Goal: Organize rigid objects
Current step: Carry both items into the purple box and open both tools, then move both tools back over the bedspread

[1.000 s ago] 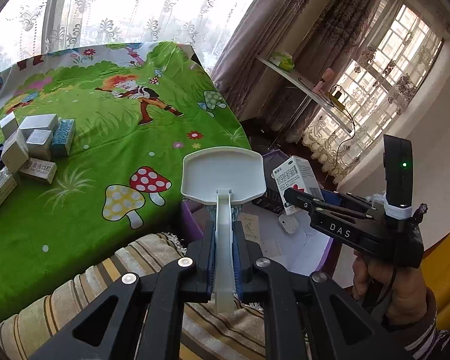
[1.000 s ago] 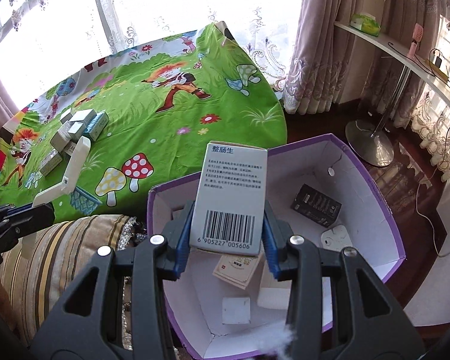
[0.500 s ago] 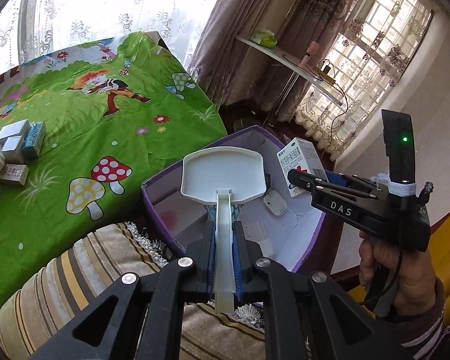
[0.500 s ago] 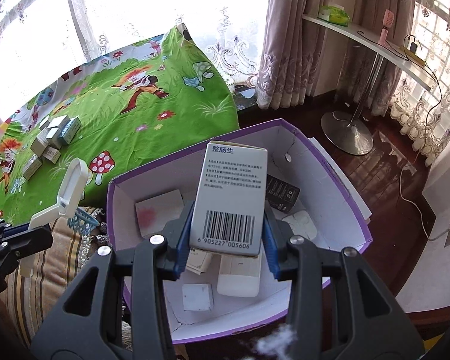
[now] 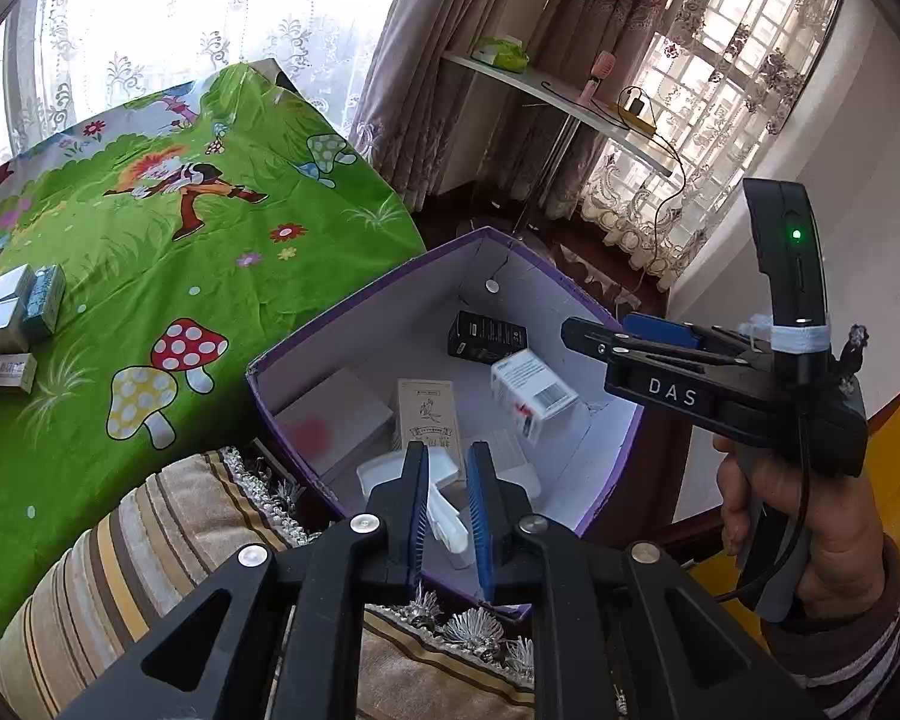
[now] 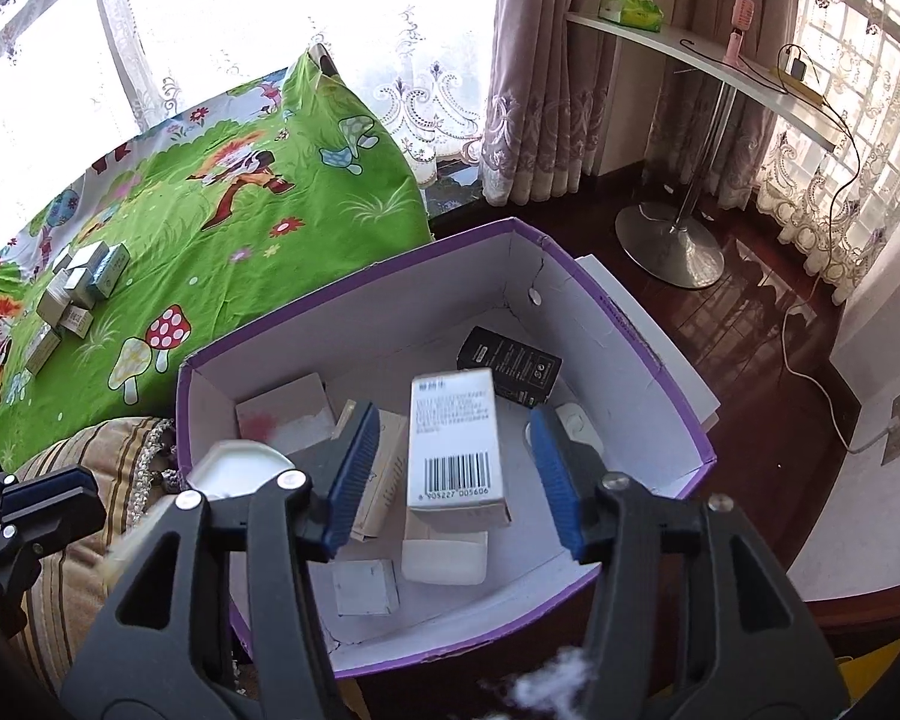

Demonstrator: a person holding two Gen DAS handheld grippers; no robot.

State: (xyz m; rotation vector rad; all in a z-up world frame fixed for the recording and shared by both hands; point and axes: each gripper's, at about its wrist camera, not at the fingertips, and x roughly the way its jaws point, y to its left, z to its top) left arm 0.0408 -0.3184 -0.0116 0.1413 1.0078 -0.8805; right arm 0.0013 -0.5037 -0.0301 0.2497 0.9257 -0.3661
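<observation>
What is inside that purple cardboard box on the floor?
Inside the purple box: a black carton, a barcoded white carton dropping in, a red-stained box, a tan carton and small white pieces. Whatever lies beneath them is hidden.

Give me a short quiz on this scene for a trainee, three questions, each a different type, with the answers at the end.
1. True or false: the black carton lies inside the purple box.
2. Multiple choice: where does the pile of small cartons sit? A, on the green cloth. B, on the wall shelf. C, on the floor.
3. Short answer: what is printed at the near end of the white carton between the pads of the right claw?

Key
1. True.
2. A.
3. A barcode. The right claw's jaws are opening, and the white carton sits loose between them over the purple box, touching neither pad.
</observation>
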